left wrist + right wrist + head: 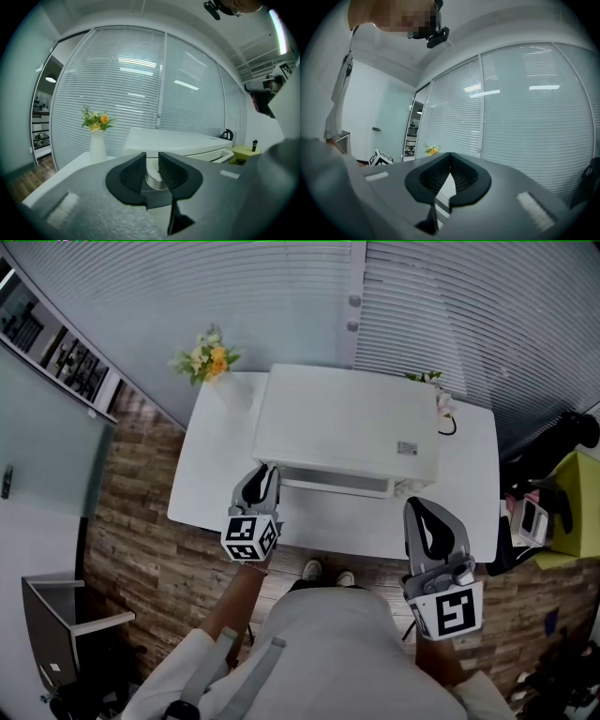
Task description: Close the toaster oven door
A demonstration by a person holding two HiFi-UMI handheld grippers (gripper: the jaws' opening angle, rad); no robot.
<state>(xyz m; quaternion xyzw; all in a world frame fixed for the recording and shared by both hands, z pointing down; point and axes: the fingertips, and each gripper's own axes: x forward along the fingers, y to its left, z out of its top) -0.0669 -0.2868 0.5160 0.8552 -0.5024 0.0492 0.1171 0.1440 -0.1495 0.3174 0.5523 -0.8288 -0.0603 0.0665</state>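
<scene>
From the head view, the white toaster oven [347, 423] sits at the back of the white tabletop [211, 474]. Its door [337, 486] looks to be hanging a little ajar along the front edge. The left gripper [263, 482] is right up at the door's left end, and the right gripper [427, 514] hangs well back off the tabletop's near right corner. In the left gripper view, the 2 fingers [133, 171] stand a narrow gap apart. A pale rounded part of the oven front shows through the gap, not clamped as far as I can judge, and the door's [220, 154] edge juts out at the right. In the right gripper view, the fingers [461, 171] meet at their tips on nothing, pointing at the blinds. I'd say the approach is done and the closing push is not. Next, the left gripper should press the door up and in until it seats.
</scene>
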